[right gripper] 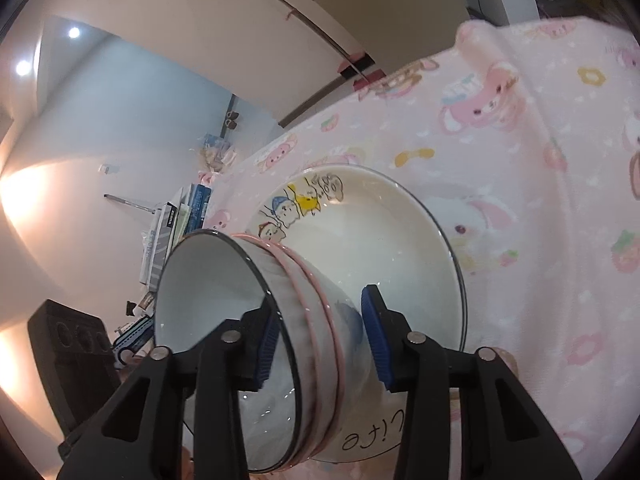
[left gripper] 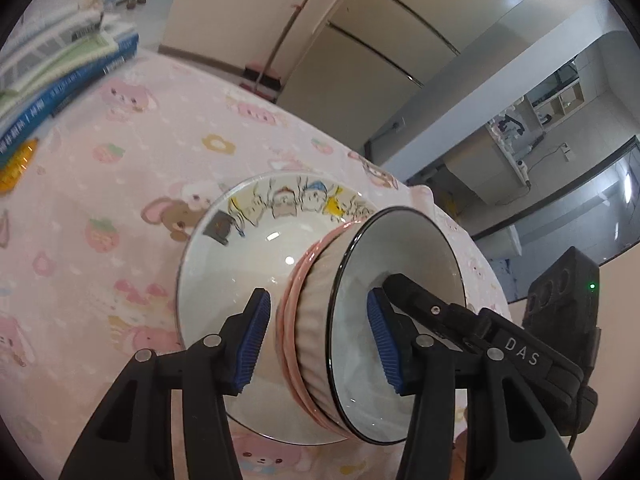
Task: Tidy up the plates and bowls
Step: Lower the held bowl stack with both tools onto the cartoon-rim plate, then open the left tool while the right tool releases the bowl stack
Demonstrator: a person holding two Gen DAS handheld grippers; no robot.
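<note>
A stack of nested bowls [left gripper: 316,320] stands in a large white cartoon-print bowl [left gripper: 240,240] on the pink tablecloth. The top bowl [left gripper: 400,280] is white with a black rim; pink-rimmed bowls sit under it. My left gripper [left gripper: 320,332] straddles the stack's wall, one blue pad inside the top bowl, one outside, not pressed tight. In the right wrist view my right gripper [right gripper: 320,340] straddles the same stack [right gripper: 312,320] on the opposite side, over the large bowl [right gripper: 400,240]. The right gripper's body [left gripper: 560,320] shows in the left wrist view.
A pile of books [left gripper: 52,68] lies at the far left of the table and shows in the right wrist view [right gripper: 176,232]. The pink cartoon tablecloth [left gripper: 100,200] covers the table. A fridge [left gripper: 360,40] stands behind the table edge.
</note>
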